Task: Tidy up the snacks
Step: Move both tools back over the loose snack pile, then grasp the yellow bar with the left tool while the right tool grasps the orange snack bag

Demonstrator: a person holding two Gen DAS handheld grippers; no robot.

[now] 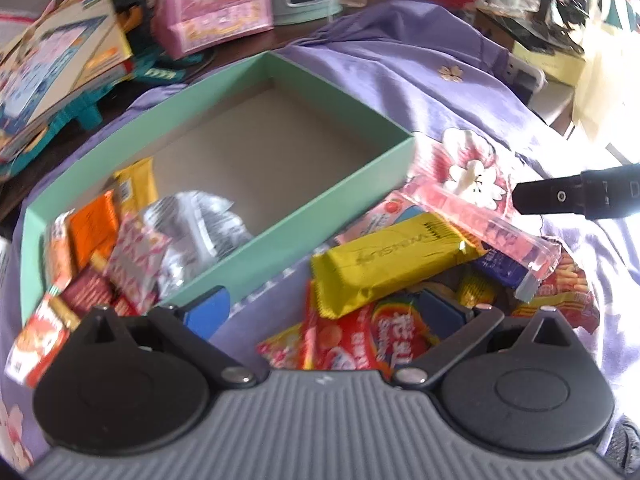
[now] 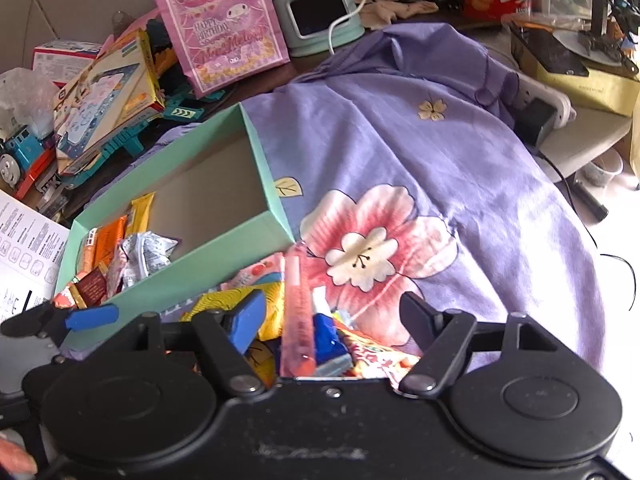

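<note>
A mint green box [image 1: 224, 92] lies open on the purple flowered cloth; it also shows in the right wrist view [image 2: 256, 152]. Several snack packets fill its near left end, among them a silver pouch [image 1: 200, 220] and an orange bar [image 1: 90, 232]. A pile of loose snacks lies to its right: a yellow bar [image 1: 384, 264], a clear pink tube [image 1: 480, 220] and red packets [image 1: 352, 344]. My left gripper [image 1: 320, 312] is open above the pile's near side, holding nothing. My right gripper [image 2: 332, 312] is open over the pile, with the pink tube [image 2: 296, 312] between its fingers.
A pink gift bag [image 2: 224, 28], a stack of toy boxes [image 2: 104, 92], a toy train [image 2: 16, 160] and a mint appliance [image 2: 316, 16] crowd the back and left. A power strip [image 2: 540, 108] and boxes stand at the right. Printed paper [image 2: 24, 248] lies at the left.
</note>
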